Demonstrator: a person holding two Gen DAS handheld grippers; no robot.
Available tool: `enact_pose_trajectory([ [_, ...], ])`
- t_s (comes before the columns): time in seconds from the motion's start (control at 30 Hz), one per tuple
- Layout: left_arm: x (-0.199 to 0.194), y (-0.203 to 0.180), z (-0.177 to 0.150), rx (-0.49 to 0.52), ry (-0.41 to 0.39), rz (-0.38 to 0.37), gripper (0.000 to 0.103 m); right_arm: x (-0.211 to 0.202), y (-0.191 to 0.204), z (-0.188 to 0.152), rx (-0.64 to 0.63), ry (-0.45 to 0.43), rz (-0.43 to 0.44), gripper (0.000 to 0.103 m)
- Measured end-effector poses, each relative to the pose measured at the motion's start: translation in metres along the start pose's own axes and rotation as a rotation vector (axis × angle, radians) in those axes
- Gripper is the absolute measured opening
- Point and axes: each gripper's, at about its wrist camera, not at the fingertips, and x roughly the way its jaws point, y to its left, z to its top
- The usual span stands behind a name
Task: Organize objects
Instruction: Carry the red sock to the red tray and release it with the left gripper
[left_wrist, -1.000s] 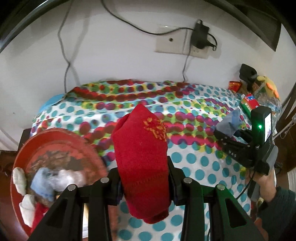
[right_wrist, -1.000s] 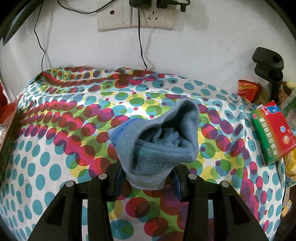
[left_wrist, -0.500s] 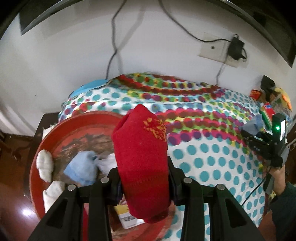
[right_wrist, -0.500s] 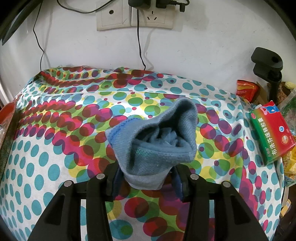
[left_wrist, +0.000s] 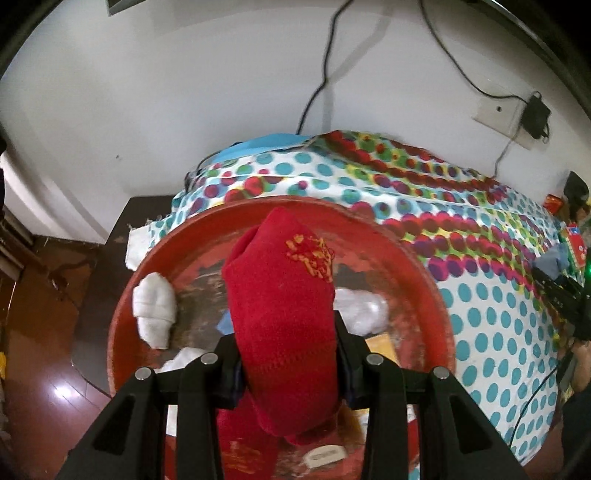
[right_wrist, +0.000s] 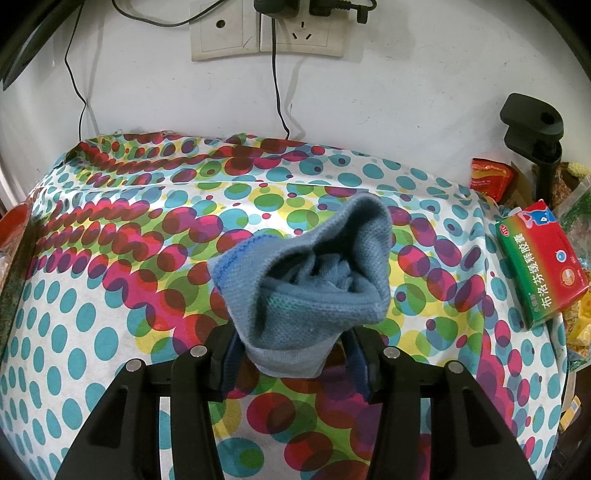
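- Left gripper (left_wrist: 288, 373): clamped on red sock (left_wrist: 284, 310), jaws pressing both sides of the fabric; sock bundle projects forward and upward past the fingertips.
- Directly beneath and ahead of left gripper: red basin (left_wrist: 436, 295), holding white socks (left_wrist: 155, 314) to the left, a white bundle (left_wrist: 364, 308) just right of the held sock, a sliver of blue fabric low behind it.
- Basin resting at the left edge of the bench (right_wrist: 92, 295) under a polka-dot cloth.
- Right gripper (right_wrist: 291, 365): clamped on blue-grey sock (right_wrist: 306, 273), held above the cloth, well apart from the basin; only a red sliver of basin rim visible at the far left of the right wrist view.
- To the right of right gripper: green-and-red medicine box (right_wrist: 539, 266) near the bench edge; not involved.
- Step in hand, as judged: transport of red sock to the basin, drop point apparently reached.
- Next move, as judged: lower slightly, spread left jaws, release over bare basin floor; then carry the blue-grey sock leftward to the same basin.
- Caution: soft fabric likely to snag on a finger pad; confirm full release before withdrawal.
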Motion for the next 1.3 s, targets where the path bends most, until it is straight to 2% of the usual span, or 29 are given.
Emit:
enact_pose_trajectory([
  [0.27, 0.016, 0.027, -0.001, -0.031, 0.044, 0.043, 0.038, 0.000, 0.000, -0.001, 0.000, 0.000, 0.000, 0.047],
  [0.47, 0.031, 0.038, -0.006, -0.068, 0.092, 0.025, 0.039, 0.001, 0.000, -0.001, -0.001, 0.000, -0.002, 0.047],
  [0.6, 0.034, 0.039, -0.008, -0.064, 0.118, 0.012, 0.047, 0.001, -0.001, -0.001, 0.000, 0.001, -0.003, 0.048],
  [0.63, 0.034, 0.040, -0.009, -0.059, 0.117, 0.014, 0.051, 0.001, 0.000, -0.001, 0.000, 0.001, -0.004, 0.048],
  [0.73, 0.026, 0.040, -0.011, -0.037, 0.097, 0.012, 0.054, 0.001, -0.001, -0.001, -0.001, 0.001, -0.006, 0.048],
  [0.87, 0.011, 0.042, -0.015, -0.015, 0.065, 0.025, 0.054, 0.001, 0.000, -0.001, 0.001, 0.002, -0.005, 0.049],
  [1.0, -0.012, 0.048, -0.026, -0.059, 0.002, 0.024, 0.054, 0.001, 0.000, -0.001, -0.001, 0.002, -0.007, 0.049],
  [1.07, -0.020, 0.047, -0.033, -0.074, -0.010, 0.059, 0.054, 0.001, -0.001, -0.002, -0.003, 0.001, -0.010, 0.049],
  [1.17, -0.026, 0.038, -0.047, -0.032, -0.028, 0.111, 0.054, 0.001, 0.001, -0.003, -0.013, -0.002, -0.025, 0.048],
  [1.3, -0.028, 0.019, -0.063, 0.061, -0.034, 0.122, 0.054, 0.000, 0.004, -0.004, -0.029, -0.007, -0.042, 0.046],
])
